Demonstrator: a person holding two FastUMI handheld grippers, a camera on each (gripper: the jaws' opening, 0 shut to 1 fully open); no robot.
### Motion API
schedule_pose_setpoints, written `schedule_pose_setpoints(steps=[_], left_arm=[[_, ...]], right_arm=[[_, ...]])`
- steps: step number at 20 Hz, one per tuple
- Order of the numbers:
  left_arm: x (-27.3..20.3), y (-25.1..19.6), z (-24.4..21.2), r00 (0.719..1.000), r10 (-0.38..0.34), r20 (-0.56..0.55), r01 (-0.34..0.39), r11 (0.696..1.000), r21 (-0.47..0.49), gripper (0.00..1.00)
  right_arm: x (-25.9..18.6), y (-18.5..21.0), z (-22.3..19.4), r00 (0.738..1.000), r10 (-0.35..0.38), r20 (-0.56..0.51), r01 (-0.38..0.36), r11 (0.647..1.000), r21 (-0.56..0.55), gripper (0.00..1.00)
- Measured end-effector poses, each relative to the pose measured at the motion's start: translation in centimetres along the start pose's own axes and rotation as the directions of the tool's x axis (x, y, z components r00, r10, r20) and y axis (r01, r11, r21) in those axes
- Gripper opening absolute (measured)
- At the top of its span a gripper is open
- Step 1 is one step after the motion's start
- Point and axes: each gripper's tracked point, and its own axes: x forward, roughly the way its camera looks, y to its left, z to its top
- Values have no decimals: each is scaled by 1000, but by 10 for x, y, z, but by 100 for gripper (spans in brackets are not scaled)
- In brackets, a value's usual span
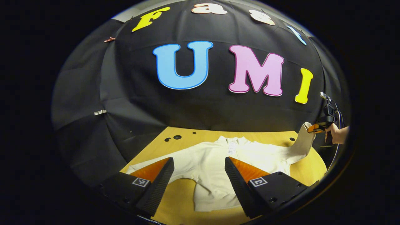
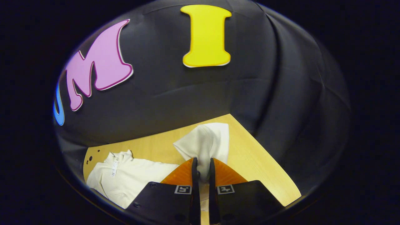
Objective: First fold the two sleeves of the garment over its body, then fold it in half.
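Left hand-held gripper point(image 1: 199, 165) sits at 6 o'clock of the left gripper view, fingers spread wide with nothing between them, hovering over the near part of the garment point(image 1: 215, 165).

Garment: cream, long-sleeved, lying flat on the desk point(image 1: 181, 193), collar toward the booth wall at 12 o'clock. One sleeve point(image 1: 147, 165) lies spread on the desk toward 9 o'clock, passing behind the left finger.

Other sleeve point(image 1: 302, 142): lifted off the desk at 3 o'clock of the same view, its cuff held by the right hand-held gripper point(image 1: 314, 128), which a hand point(image 1: 334, 133) grips.

Right gripper view: right hand-held gripper point(image 2: 203, 165) at 6 o'clock, fingers nearly closed and pressing on the sleeve point(image 2: 203, 142) from both sides; cloth bunches up above the tips. Garment body point(image 2: 134, 178) lies at 8 o'clock on the desk point(image 2: 250, 159).
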Motion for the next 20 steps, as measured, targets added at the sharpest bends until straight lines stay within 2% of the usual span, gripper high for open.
schedule_pose_setpoints(steps=[7, 11, 16, 20], left_arm=[[-13, 53, -15, 998, 60, -14, -61, 997, -57, 100], [-20, 84, -22, 995, 102, -15, -103, 991, -85, 100], [-27, 109, -40, 991, 122, -46, -127, 985, -117, 98], [-32, 135, -53, 983, 171, -70, -179, 974, -135, 98]], right_arm=[[-7, 127, 16, 991, 131, 15, -130, 989, -76, 14], [-9, 223, 2, 974, 224, -14, -224, 963, -147, 14], [-16, 322, -33, 945, 319, -69, -326, 913, -245, 14], [-21, 400, -71, 911, 391, -132, -413, 865, -287, 14]])
